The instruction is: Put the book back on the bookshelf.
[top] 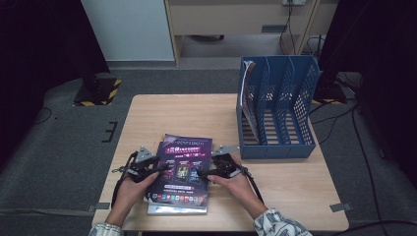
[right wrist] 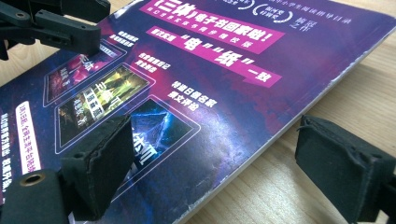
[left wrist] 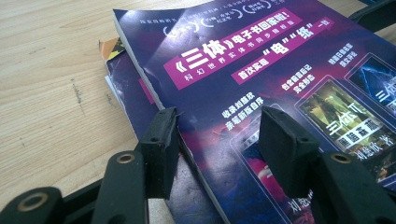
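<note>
**Grippers flank top magazine on table**

On a pale wood table, a person brings a gripper in from each side of a short stack of glossy magazines at the near edge. A blue plastic file rack, ribbed and perforated with upright slots, stands well apart at the far right, one thin item already leaning in its left slot. The top magazine, purple and printed with pink banners, lies flat with its long axis running away from the person; its left long edge faces the left gripper, its right long edge the right gripper. Both are about equally near. In the left gripper view the jaws straddle the left edge, one foam pad beside it, the other over the cover; whether they press is unclear. In the right gripper view the jaws stand wide apart either side of the right edge, touching nothing. The coming move looks to turn on pinching those thin edges to lift.
</note>
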Demonstrator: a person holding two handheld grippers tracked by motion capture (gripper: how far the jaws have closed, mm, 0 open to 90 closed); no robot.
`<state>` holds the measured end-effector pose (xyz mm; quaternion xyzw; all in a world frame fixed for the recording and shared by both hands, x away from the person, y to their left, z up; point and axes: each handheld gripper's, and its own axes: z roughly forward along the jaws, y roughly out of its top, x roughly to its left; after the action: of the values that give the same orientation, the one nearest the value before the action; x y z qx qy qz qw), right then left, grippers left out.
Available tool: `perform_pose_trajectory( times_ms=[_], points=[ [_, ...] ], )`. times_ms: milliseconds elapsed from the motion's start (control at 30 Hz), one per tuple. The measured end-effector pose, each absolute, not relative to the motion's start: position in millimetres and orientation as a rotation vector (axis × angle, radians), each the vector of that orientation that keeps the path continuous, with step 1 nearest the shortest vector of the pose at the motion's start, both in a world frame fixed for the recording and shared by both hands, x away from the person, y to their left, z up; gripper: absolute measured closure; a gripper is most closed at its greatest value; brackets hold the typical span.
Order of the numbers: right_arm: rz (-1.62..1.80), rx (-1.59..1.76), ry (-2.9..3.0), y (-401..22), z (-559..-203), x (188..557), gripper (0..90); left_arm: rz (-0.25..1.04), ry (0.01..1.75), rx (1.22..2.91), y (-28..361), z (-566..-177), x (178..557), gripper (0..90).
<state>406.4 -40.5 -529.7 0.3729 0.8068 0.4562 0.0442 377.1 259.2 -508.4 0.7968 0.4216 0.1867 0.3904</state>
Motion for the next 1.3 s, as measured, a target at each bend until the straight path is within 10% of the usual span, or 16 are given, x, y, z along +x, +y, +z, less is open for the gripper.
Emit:
perform_pose_trajectory(
  times_ms=[1300],
  points=[
    [1.524,1.184,2.492,-40,-522,416,19.3,0.471,1.086,2.006,261,-510,376,47.5]
  ],
)
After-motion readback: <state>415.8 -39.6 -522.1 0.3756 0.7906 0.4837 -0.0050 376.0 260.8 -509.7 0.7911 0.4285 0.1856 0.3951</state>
